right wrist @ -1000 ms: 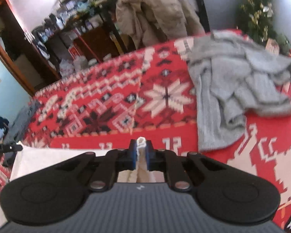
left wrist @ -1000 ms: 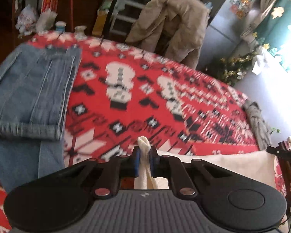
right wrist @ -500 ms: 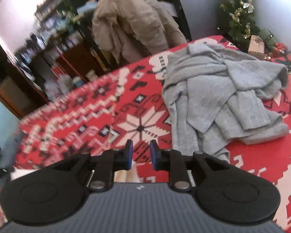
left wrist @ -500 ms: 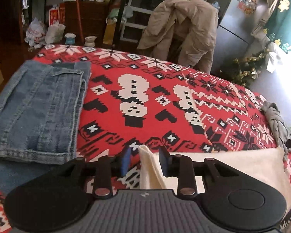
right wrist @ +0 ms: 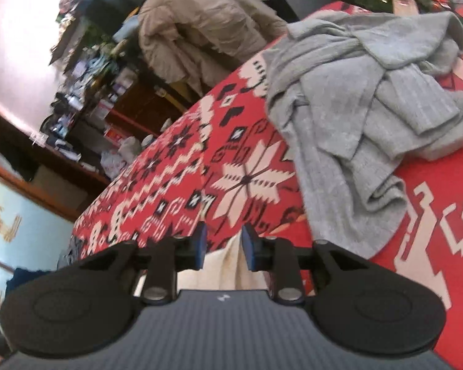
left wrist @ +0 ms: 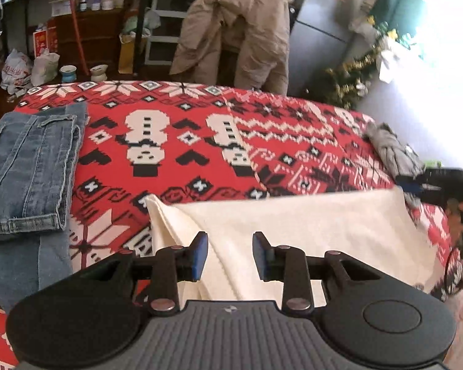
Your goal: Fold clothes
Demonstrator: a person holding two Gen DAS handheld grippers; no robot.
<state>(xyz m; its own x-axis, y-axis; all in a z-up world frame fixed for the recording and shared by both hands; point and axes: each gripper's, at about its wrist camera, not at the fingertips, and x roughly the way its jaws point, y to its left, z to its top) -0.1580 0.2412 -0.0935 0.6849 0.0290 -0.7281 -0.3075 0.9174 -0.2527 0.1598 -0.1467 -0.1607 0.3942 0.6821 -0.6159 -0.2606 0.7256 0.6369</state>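
Note:
A folded cream garment (left wrist: 308, 225) lies on the red patterned blanket (left wrist: 200, 141) near its front edge. My left gripper (left wrist: 230, 240) hovers open over the garment's left corner, and its pads do not touch the cloth. My right gripper (right wrist: 224, 231) stands at the garment's other end; its jaws are opening, with the cream cloth (right wrist: 225, 265) showing loose between and below them. The left wrist view also catches that right gripper (left wrist: 413, 186) at the garment's far right corner. Folded blue jeans (left wrist: 31, 166) lie to the left. A crumpled grey sweater (right wrist: 364, 98) lies to the right.
A beige jacket (left wrist: 237, 30) hangs over a chair behind the bed. Shelves and a dark cabinet (left wrist: 77, 30) with bags and cups stand beyond the far edge. A small decorated tree (left wrist: 355, 74) stands at the back right. Bare blanket (right wrist: 247, 178) stretches between the jeans and the sweater.
Both grippers held pinched corners of the cream garment a second ago; both have let go and opened. The garment now lies flat, and both grippers have drawn back from it while rolling.

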